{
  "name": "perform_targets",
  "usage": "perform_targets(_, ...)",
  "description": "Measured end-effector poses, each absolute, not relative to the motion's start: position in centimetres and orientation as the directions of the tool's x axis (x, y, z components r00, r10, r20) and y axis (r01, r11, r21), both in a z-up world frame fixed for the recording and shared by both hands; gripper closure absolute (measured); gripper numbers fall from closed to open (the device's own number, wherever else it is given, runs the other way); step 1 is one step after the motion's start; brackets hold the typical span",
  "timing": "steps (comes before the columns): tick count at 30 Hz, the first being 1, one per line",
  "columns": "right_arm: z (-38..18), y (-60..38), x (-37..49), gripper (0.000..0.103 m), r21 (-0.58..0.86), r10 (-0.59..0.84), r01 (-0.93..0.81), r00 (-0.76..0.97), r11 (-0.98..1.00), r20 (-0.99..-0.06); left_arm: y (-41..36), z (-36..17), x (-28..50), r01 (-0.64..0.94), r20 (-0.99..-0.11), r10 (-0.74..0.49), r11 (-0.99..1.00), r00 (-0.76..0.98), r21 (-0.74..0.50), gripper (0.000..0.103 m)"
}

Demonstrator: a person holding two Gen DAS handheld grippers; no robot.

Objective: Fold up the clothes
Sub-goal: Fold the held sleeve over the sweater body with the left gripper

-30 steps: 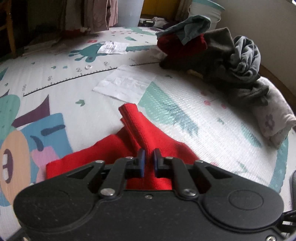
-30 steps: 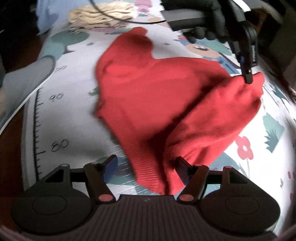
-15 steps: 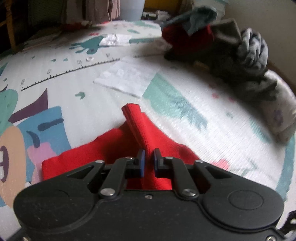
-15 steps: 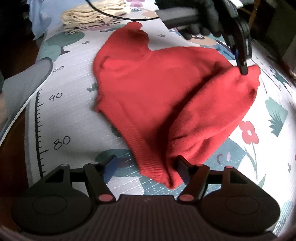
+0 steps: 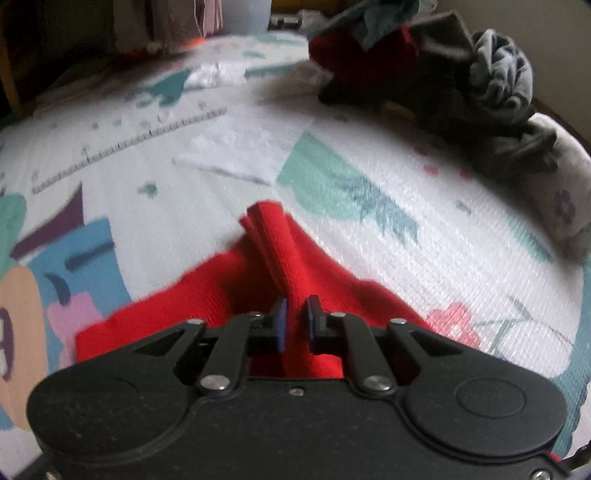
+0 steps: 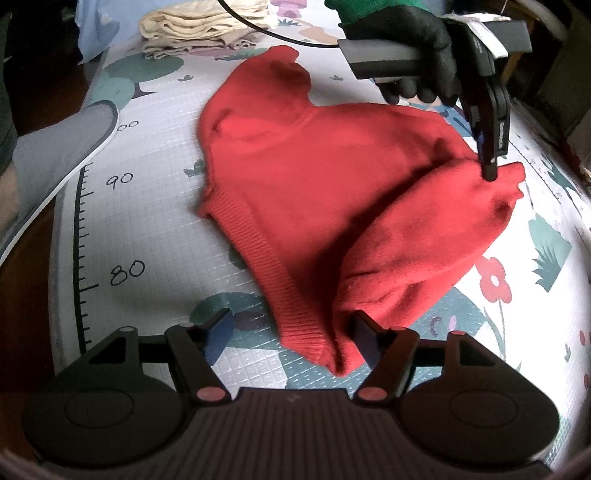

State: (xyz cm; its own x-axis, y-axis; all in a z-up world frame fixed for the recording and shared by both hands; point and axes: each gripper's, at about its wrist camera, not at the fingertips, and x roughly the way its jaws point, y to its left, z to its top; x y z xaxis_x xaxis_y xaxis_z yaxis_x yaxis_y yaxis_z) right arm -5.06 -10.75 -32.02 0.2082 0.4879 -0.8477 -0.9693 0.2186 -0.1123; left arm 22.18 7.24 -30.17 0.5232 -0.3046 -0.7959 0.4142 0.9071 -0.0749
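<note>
A red knit sweater (image 6: 314, 177) lies spread on the printed play mat (image 6: 147, 206), its right side folded over into a thick flap. My left gripper (image 5: 295, 325) is shut on a pinched ridge of the red sweater (image 5: 273, 251); in the right wrist view it (image 6: 489, 166) presses the fabric at the far right corner, held by a black-gloved hand (image 6: 413, 33). My right gripper (image 6: 291, 332) is open, its jaws wide apart, with the sweater's ribbed hem (image 6: 295, 306) lying between them, untouched by the left finger.
A pile of dark, red and grey clothes (image 5: 443, 81) sits at the mat's far right. White papers (image 5: 240, 151) lie on the mat. Folded cream cloth (image 6: 199, 26) lies at the far end. A grey slipper (image 6: 55, 147) rests at the left edge.
The left gripper has lowered the pinched sweater corner toward the mat and moved a little closer to it. The right gripper has pulled back slightly; the hem now lies flatter between its open fingers.
</note>
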Motion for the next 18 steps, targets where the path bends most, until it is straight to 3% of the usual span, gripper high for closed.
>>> perform_targets(1,-32.0,-10.8,-5.0,0.032,-0.111,0.489,-0.969,0.208,0.219,-0.847,7.2,-30.3,22.3,0.407,-0.803,-0.285,0.912,0.524,-0.058,0.076)
perform_targets(2,-31.9,-10.9,-5.0,0.031,-0.110,0.491,-0.970,0.206,0.217,-0.847,7.2,-30.2,22.3,0.398,-0.800,-0.268,0.916,0.537,-0.040,0.074)
perform_targets(4,-31.6,-11.2,-4.8,0.025,-0.110,0.498,-0.970,0.207,0.217,-0.842,7.8,-29.3,22.4,0.381,-0.788,-0.256,0.924,0.560,-0.029,0.073)
perform_targets(7,-31.0,-11.7,-4.3,0.025,-0.117,0.513,-0.965,0.225,0.236,-0.828,8.6,-27.6,22.4,0.392,-0.768,-0.261,0.920,0.584,-0.014,0.072)
perform_targets(11,-29.6,-12.8,-2.9,0.026,-0.149,0.549,-0.945,0.293,0.292,-0.782,8.2,-26.3,21.1,0.530,-0.773,-0.390,0.844,0.501,-0.082,0.072)
perform_targets(12,-29.2,-13.0,-2.6,0.030,-0.160,0.560,-0.939,0.313,0.305,-0.767,7.8,-26.4,20.6,0.576,-0.779,-0.431,0.810,0.456,-0.111,0.072)
perform_targets(13,-28.8,-13.1,-2.5,0.041,-0.170,0.574,-0.937,0.323,0.304,-0.753,7.3,-26.6,20.0,0.612,-0.784,-0.452,0.782,0.425,-0.120,0.072)
perform_targets(18,-28.6,-11.0,-2.0,0.059,-0.136,0.625,-0.954,0.278,0.266,-0.730,4.9,-28.6,19.0,0.662,-0.820,-0.441,0.742,0.365,-0.105,0.072)
